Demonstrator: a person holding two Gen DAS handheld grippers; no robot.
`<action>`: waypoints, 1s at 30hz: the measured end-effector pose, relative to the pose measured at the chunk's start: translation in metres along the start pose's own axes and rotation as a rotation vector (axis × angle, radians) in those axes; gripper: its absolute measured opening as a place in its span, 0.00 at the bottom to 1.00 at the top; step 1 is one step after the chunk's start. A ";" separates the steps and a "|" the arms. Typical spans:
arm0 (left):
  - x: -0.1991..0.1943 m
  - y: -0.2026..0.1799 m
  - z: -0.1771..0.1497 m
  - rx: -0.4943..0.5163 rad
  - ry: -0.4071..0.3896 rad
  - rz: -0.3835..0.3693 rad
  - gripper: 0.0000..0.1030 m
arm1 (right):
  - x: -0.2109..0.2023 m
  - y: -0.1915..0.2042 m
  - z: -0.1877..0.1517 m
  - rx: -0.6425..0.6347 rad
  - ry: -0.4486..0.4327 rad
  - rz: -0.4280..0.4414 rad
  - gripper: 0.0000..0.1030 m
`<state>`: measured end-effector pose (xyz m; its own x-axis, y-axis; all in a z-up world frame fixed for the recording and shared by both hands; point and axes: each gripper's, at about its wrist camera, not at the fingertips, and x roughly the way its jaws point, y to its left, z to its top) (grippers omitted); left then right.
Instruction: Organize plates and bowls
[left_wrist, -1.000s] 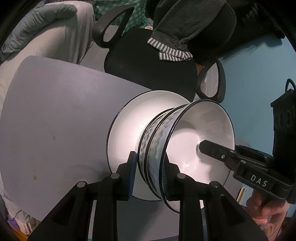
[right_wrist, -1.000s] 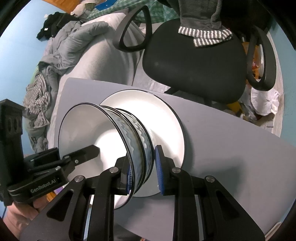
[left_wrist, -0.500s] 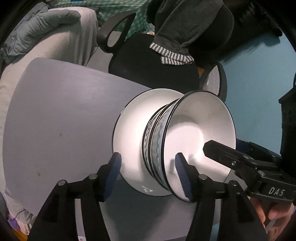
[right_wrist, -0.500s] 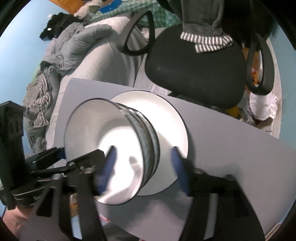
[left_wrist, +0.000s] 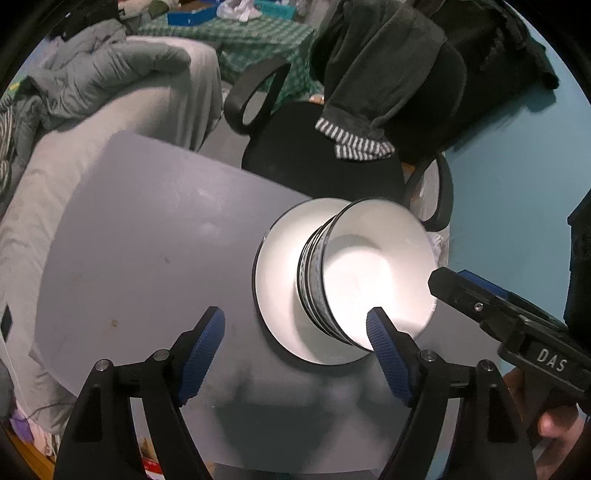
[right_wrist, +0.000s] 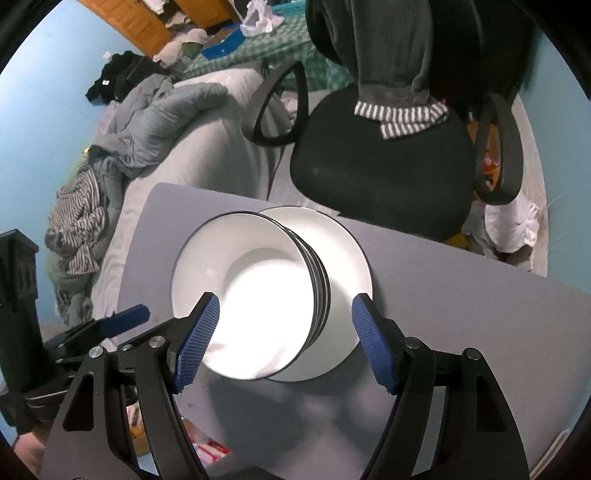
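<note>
A nested stack of white bowls (left_wrist: 376, 273) with dark rims and wavy blue-grey outsides stands on a white plate (left_wrist: 280, 280) on the grey table (left_wrist: 147, 240). My left gripper (left_wrist: 293, 317) hovers above the plate's near edge. Its jaws are opening and its blue pads touch nothing. In the right wrist view the same bowls (right_wrist: 258, 288) and plate (right_wrist: 343, 251) lie below my right gripper (right_wrist: 285, 301), which is open and clear of them. A finger (left_wrist: 454, 291) of the right gripper shows at the bowls' right side. A finger (right_wrist: 122, 321) of the left gripper shows at their left.
A black office chair (right_wrist: 380, 166) with a dark garment over its back stands just beyond the table's far edge. A pale sofa with a grey jacket (left_wrist: 110, 74) lies to the far left. A hand (left_wrist: 554, 424) holds the right gripper's handle.
Both grippers were shut on opposite sides of the bowl stack's rim. They have let go, opened wide and risen away. The bowls stay on the plate.
</note>
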<state>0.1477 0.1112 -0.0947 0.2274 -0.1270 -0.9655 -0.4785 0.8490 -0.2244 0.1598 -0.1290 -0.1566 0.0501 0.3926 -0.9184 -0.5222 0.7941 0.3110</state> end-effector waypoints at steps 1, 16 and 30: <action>-0.006 -0.002 0.000 0.010 -0.013 0.003 0.78 | -0.005 0.002 -0.001 -0.007 -0.009 -0.009 0.71; -0.088 -0.028 -0.009 0.090 -0.134 -0.048 0.79 | -0.082 0.025 -0.010 -0.046 -0.116 -0.082 0.72; -0.144 -0.048 -0.022 0.168 -0.236 -0.068 0.86 | -0.143 0.038 -0.030 -0.054 -0.211 -0.172 0.72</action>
<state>0.1195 0.0771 0.0525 0.4545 -0.0801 -0.8871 -0.3128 0.9181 -0.2432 0.1070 -0.1691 -0.0208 0.3152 0.3467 -0.8834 -0.5352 0.8337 0.1363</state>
